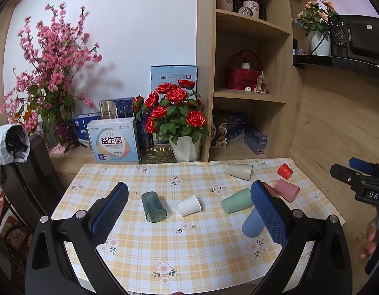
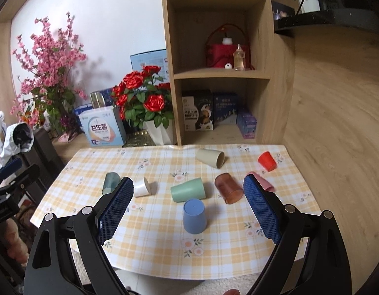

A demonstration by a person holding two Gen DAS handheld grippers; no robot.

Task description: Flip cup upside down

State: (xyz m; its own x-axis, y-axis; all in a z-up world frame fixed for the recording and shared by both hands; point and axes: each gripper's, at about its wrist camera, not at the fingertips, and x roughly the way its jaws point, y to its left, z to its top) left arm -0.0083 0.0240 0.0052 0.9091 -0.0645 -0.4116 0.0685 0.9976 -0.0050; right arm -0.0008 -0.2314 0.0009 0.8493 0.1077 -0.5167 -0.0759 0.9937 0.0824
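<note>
Both grippers are hovering above the near edge of a checked tablecloth [image 2: 165,245], each with its jaws spread wide and nothing between them.

The right gripper [image 2: 188,209] is facing a blue cup [image 2: 194,216] that is standing upside down, base up, almost midway between the jaws and just ahead of the fingertips. Bare cloth is lying on either side of it, so each blue pad is sitting well apart from its wall. Just beyond it a green cup [image 2: 188,189] is lying on its side, near but not touching as far as the view shows. A brown translucent cup [image 2: 228,188] is lying tipped just inside the right-hand fingertip, and a pink cup [image 2: 262,180] is showing partly behind that fingertip. A white cup [image 2: 142,188] is lying just beyond the left-hand fingertip, with a teal cup [image 2: 110,183] partly hidden behind it. Farther ahead, a beige cup [image 2: 211,157] and a red cup [image 2: 267,161] are lying near the far edge of the cloth.

The left gripper [image 1: 189,196] is holding open cloth between its jaws, with the teal cup [image 1: 153,206] and white cup [image 1: 189,204] lying on their sides just past the fingertips. The blue cup [image 1: 252,225] is sitting against the inner side of its right-hand finger, partly hidden by it.
</note>
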